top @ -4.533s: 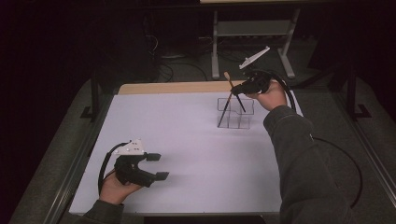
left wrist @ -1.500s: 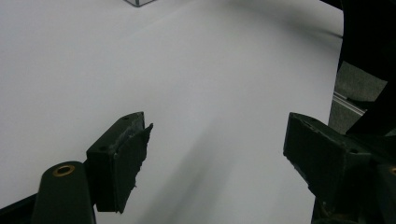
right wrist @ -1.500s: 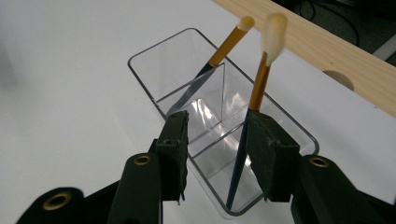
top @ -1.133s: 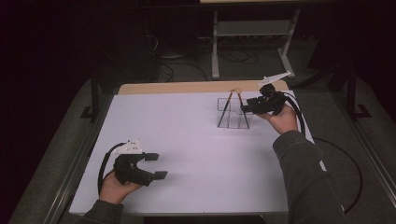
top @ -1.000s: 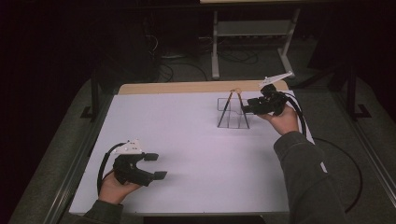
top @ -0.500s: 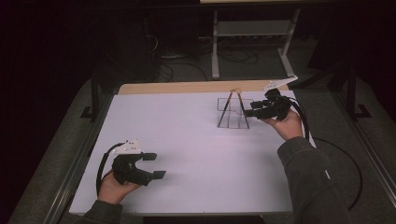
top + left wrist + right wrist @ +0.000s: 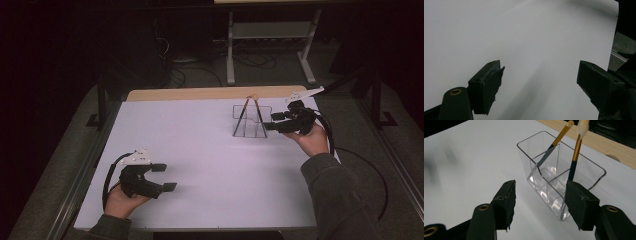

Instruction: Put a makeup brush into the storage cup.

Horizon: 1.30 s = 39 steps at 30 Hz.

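Observation:
A clear acrylic holder (image 7: 250, 124) with several compartments stands at the back right of the white table (image 7: 200, 150). Two gold-handled brushes (image 7: 252, 102) lean in it, their tops crossing. In the right gripper view the holder (image 7: 554, 182) is just ahead of the jaws, with one brush (image 7: 560, 137) leaning left and a white-tipped brush (image 7: 575, 150) nearly upright. My right gripper (image 7: 270, 121) (image 7: 540, 187) is open just right of the holder; its jaws have just been opening and nothing is between the pads. My left gripper (image 7: 165, 177) (image 7: 540, 75) rests open at the near left over bare table.
A wooden strip (image 7: 200, 93) runs along the table's far edge. Beyond it a metal stand (image 7: 270, 30) and cables sit on the dark floor. Grey rails flank the table on both sides. My right gripper's cable (image 7: 370, 170) loops off the right edge.
My right gripper, which earlier held a brush above the holder, has let it go into the holder and has drawn back to the right and slightly lower. The left gripper has stayed put.

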Available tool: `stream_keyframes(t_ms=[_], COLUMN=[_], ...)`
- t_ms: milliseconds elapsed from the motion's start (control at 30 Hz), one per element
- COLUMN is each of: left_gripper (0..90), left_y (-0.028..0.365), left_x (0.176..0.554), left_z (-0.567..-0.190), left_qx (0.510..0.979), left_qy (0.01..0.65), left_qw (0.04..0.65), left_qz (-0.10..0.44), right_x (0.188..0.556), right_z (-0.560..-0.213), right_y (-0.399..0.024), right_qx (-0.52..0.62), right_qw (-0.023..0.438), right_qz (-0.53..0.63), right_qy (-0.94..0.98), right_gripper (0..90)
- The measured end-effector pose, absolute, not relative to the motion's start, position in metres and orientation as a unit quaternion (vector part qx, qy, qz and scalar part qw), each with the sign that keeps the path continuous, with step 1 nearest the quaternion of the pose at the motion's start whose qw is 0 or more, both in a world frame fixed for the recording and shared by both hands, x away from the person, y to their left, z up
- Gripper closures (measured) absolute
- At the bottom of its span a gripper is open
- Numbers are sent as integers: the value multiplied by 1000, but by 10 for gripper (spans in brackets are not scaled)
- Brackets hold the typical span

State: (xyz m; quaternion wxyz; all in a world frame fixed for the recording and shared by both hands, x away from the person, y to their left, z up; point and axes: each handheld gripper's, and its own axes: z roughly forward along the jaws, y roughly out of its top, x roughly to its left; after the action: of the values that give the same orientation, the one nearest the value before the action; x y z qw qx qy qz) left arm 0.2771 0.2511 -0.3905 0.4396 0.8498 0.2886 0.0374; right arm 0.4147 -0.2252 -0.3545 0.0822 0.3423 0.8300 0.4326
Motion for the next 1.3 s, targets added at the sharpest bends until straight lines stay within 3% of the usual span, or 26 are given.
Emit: stream_keyframes(t_ms=[1300], left_gripper=[188], left_y=[253], left_x=[277], left_z=[-391], left_qx=[849], left_qy=[298], left_qw=[434], left_qz=[51], right_x=[382], right_z=[-363], right_y=[-232], right_qx=[336], right_qw=[71], right_qz=[440], right_qy=[830], right_gripper=[343])
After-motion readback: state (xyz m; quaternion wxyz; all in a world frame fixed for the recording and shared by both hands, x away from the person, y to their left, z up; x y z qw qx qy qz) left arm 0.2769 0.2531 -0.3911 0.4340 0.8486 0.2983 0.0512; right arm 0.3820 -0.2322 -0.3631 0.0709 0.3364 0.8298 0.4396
